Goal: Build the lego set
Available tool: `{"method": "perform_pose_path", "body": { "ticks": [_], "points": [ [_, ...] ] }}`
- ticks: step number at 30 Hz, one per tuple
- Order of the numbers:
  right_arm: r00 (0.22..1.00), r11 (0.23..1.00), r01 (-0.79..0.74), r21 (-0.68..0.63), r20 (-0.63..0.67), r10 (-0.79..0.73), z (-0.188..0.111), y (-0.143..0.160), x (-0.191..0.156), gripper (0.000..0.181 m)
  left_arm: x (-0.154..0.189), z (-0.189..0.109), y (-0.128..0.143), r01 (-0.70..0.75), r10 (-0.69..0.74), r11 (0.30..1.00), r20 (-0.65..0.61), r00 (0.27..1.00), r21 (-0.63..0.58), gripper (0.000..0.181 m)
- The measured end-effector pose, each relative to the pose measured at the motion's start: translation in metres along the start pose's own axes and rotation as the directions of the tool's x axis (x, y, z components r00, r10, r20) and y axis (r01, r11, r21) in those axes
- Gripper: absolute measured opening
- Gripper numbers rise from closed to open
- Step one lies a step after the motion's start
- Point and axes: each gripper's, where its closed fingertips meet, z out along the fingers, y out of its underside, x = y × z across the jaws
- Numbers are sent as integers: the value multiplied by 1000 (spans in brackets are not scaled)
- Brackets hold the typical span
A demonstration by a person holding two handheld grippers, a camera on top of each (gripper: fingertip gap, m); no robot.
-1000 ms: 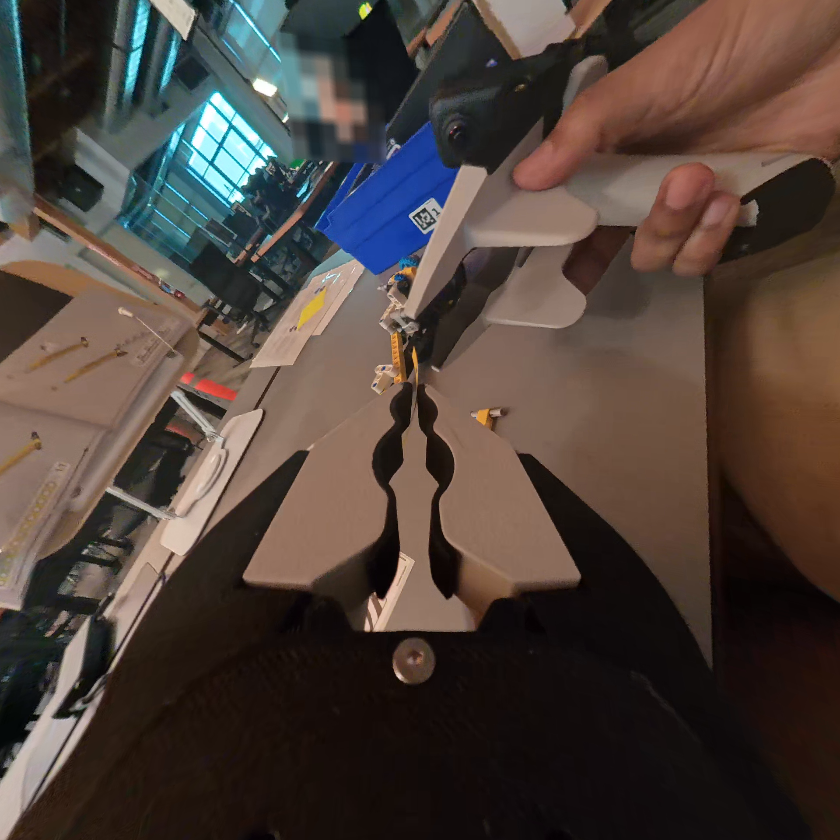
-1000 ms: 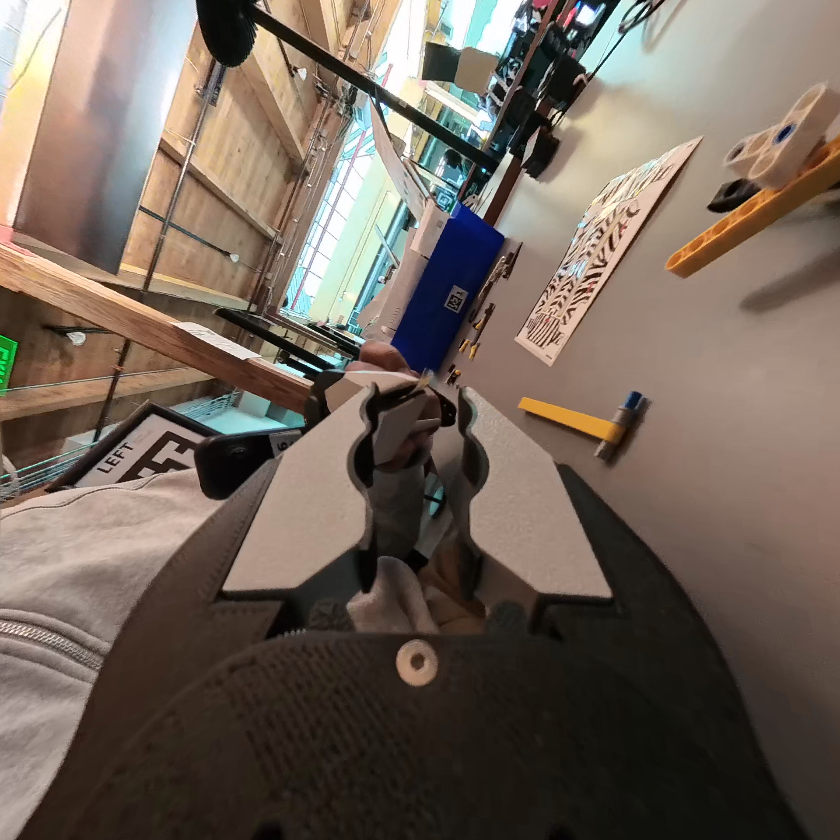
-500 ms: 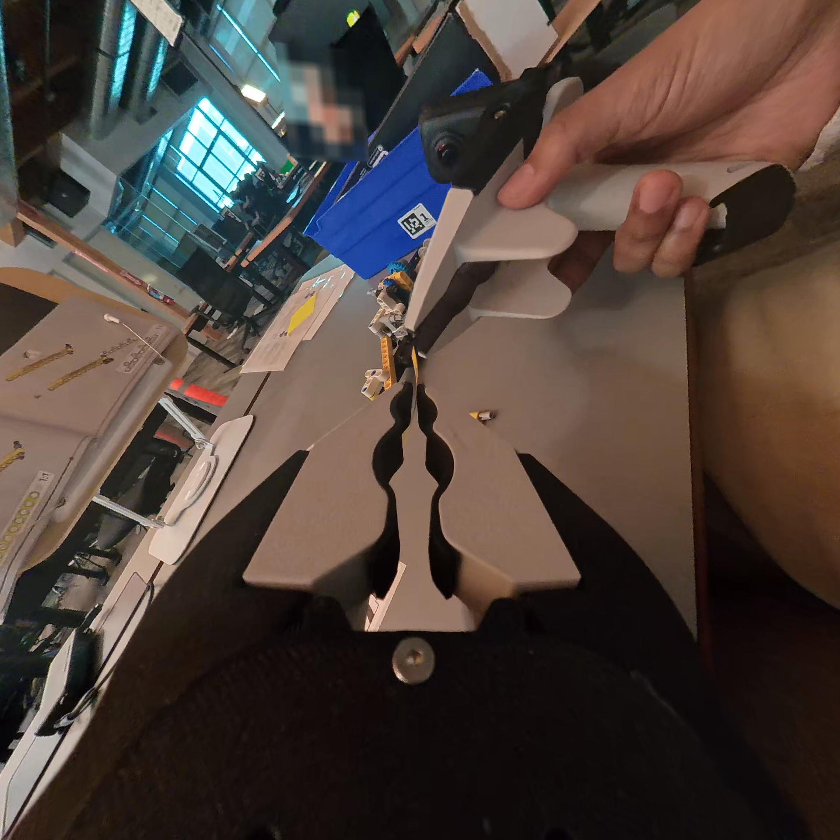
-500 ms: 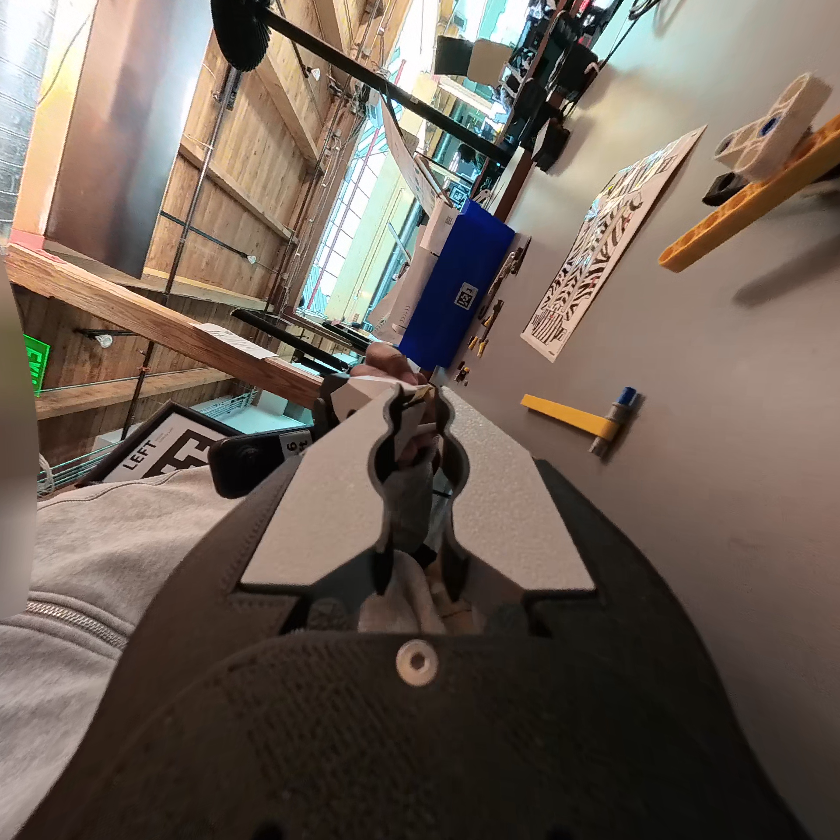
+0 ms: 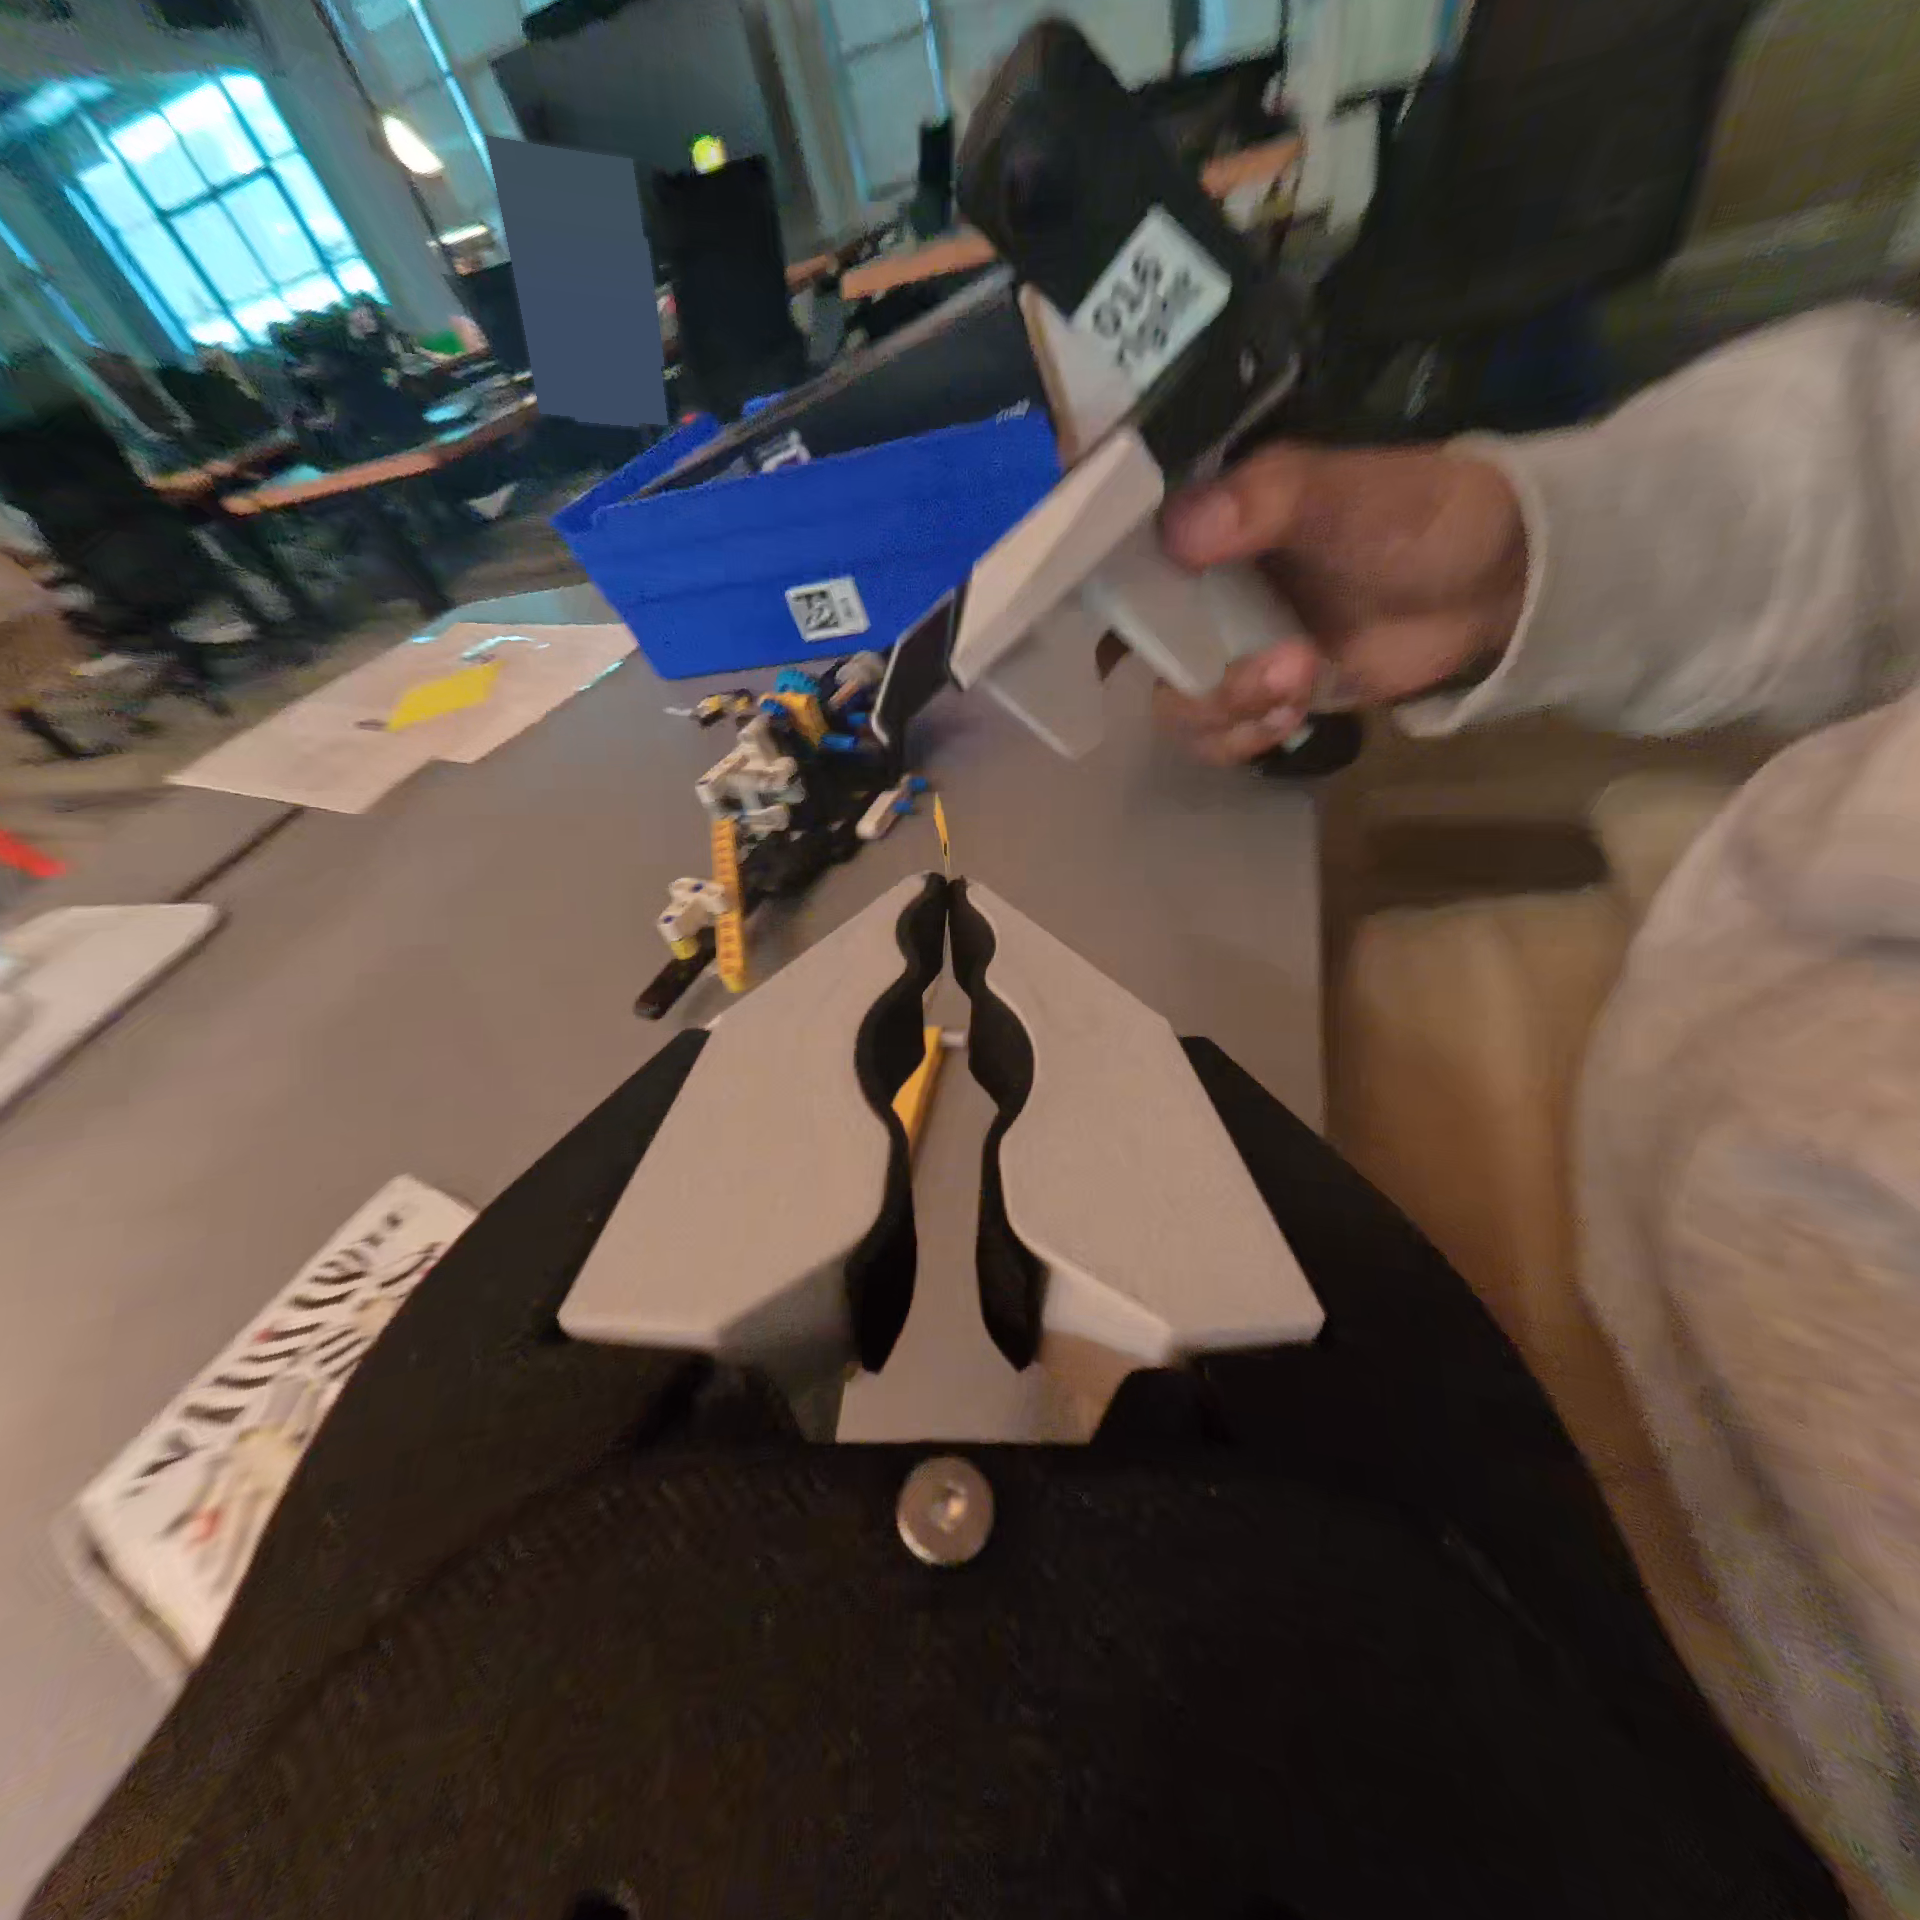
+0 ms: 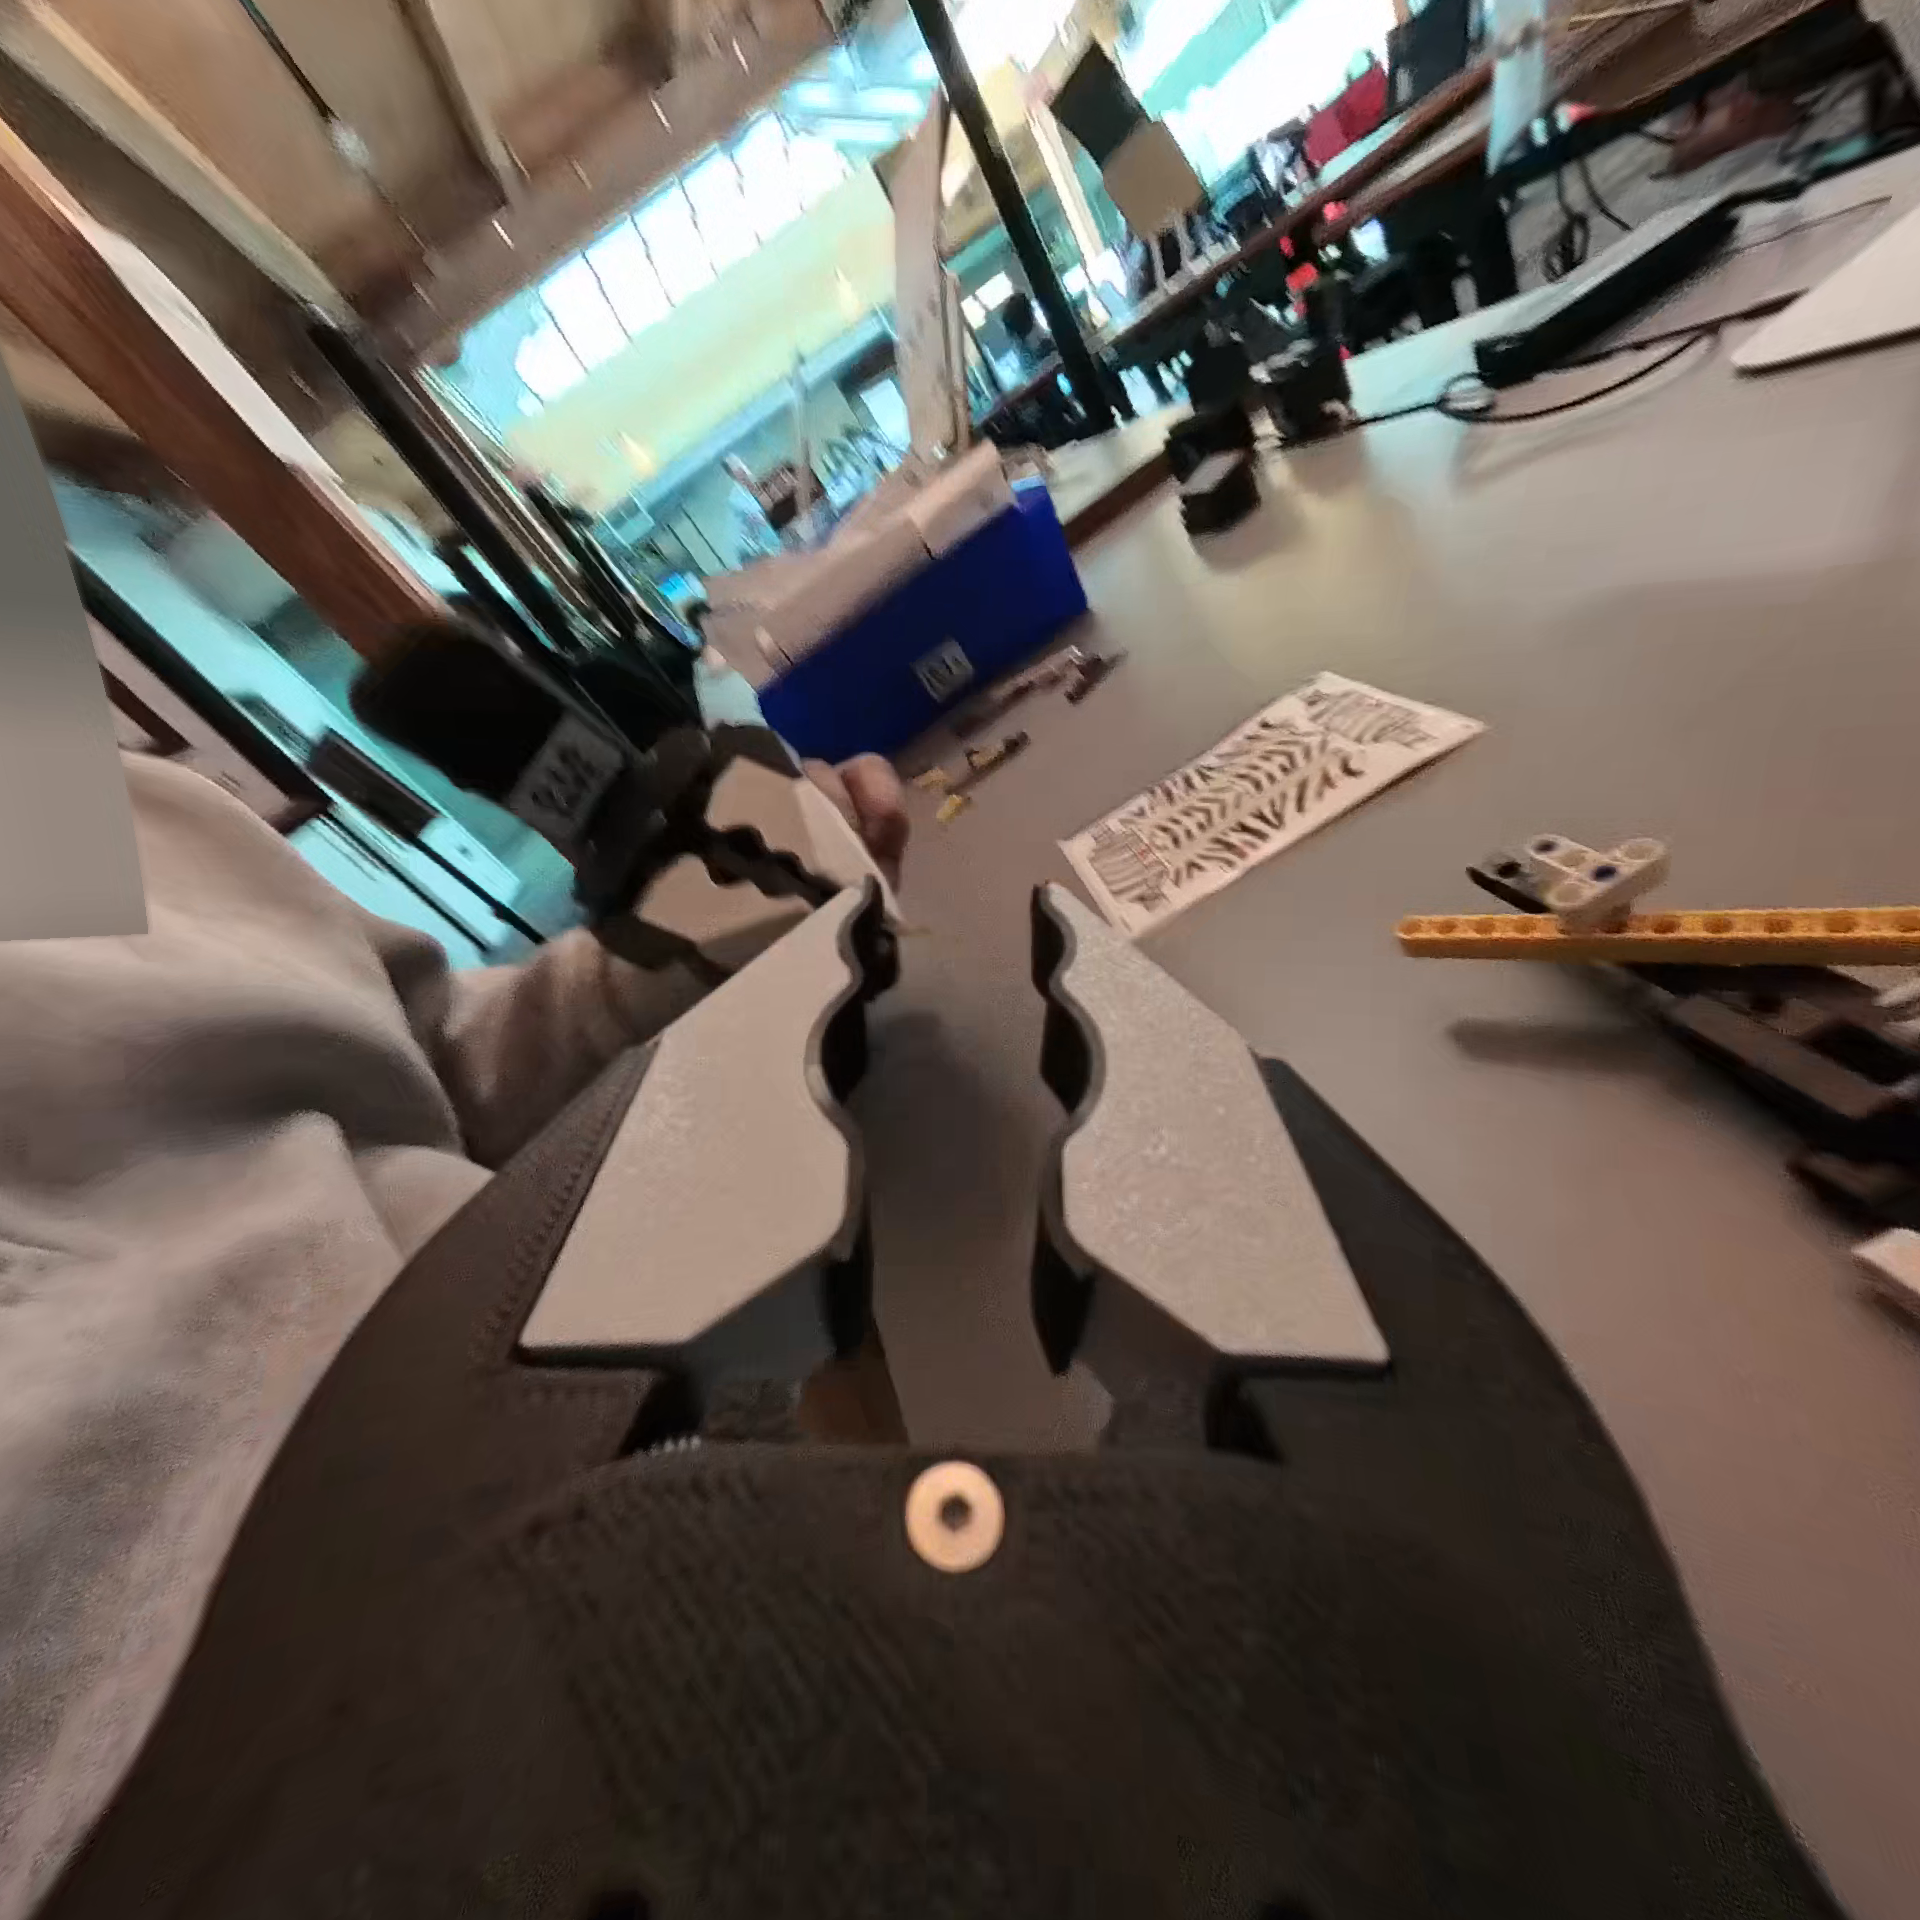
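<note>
Your left gripper [image 5: 943, 883] pinches what looks like a thin yellow piece [image 5: 940, 828], near the lego model [image 5: 764, 800]; your right gripper [image 6: 961, 920] gapes wide, empty.

An open-plan office or lab: rows of desks [image 5: 343, 478], monitors [image 6: 1101, 99], cables [image 6: 1579, 384], tall windows [image 5: 223, 223].

Grey surface [image 5: 364, 1018] spreads ahead of fingers, matte, evenly lit. Beyond fingertips, left: tall gridded windows [image 5: 223, 223] glowing teal daylight; ceiling lamp [image 5: 410, 145] lit. Dark desks with wood-edged tops [image 5: 343, 478] in rows farther back. Right wrist view: timber beam [image 6: 218, 416] upper left of fingers, black post [image 6: 1023, 223] rising beyond, bright window band [image 6: 665, 275] behind, far desks cluttered with cables [image 6: 1579, 364].
</note>
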Motion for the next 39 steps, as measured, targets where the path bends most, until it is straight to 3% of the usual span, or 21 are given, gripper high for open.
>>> {"method": "perform_pose_path", "body": {
  "ticks": [2,4,6,9,11,17,31,33,36,39],
  "points": [
    [1000,999,-20,-25,13,20,2,6,-2,26,-2,-5,-8,77,-76,995,-28,997,57,0],
    [990,997,-81,-4,119,81,5,5,-15,23,-3,-8,-11,140,-136,988,-62,989,70,0],
    [983,1000,-19,15,184,16,5,3,-28,20,3,-9,-12,268,-255,961,-155,954,65,0],
    [958,971,240,0,164,-237,6,10,-36,18,13,-15,-25,523,-470,851,-363,804,57,0],
    [936,948,319,-9,161,-314,6,13,-39,16,12,-18,-31,615,-538,787,-435,722,48,0],
    [938,966,256,21,238,-254,5,11,-51,11,19,-15,-26,610,-544,792,-442,713,9,0],
    [931,961,278,-11,249,-267,9,20,-57,0,26,-17,-28,637,-557,771,-496,666,-9,0],
    [929,958,287,-10,247,-276,9,20,-57,0,25,-17,-28,652,-568,758,-502,652,-11,12],
    [917,944,329,-3,242,-319,9,20,-58,0,20,-26,-39,731,-600,682,-570,561,2,42],
    [892,915,404,19,213,-398,7,17,-58,0,-1,-43,-54,855,-627,518,-668,401,27,50]
  ]
}}
